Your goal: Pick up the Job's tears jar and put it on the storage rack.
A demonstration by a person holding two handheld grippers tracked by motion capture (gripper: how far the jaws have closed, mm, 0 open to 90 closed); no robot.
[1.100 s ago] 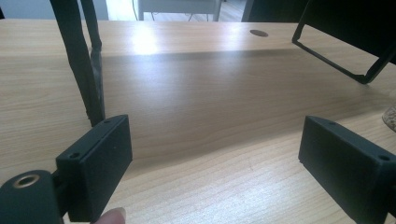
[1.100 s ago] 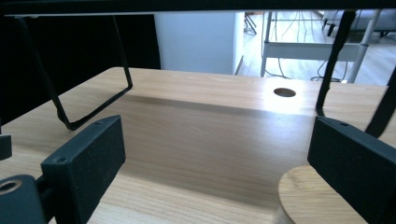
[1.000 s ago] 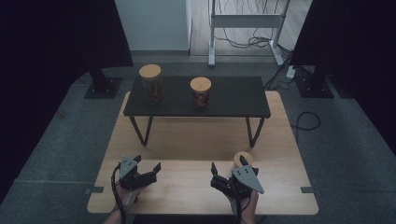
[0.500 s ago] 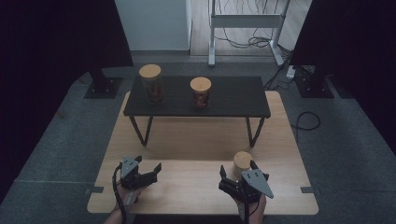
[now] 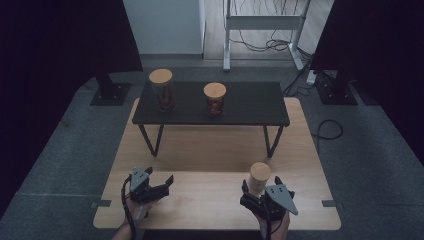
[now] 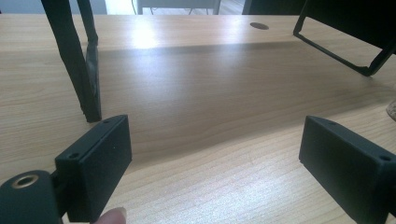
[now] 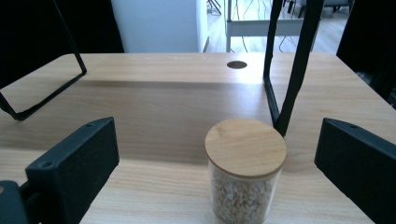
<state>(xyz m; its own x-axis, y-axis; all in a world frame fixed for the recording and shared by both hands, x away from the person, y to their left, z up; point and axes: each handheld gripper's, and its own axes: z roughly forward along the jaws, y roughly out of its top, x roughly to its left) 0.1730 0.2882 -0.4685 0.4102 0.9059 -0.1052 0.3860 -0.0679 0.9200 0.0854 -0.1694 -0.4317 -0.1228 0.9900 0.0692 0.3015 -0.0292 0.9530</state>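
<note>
We see a light wooden table (image 5: 200,150) carrying a low black shelf (image 5: 250,102) on thin metal legs — two wood-lidded jars (image 5: 162,90) stand well apart on its top. Nearer us, a third lidded jar (image 7: 245,170) of pale flakes stands upright on the table itself.

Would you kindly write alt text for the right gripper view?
A glass jar of pale flakes with a round wooden lid stands on a light wooden table, between the open black jaws of the right gripper, untouched. A black metal leg of a raised shelf stands just behind it.
</note>
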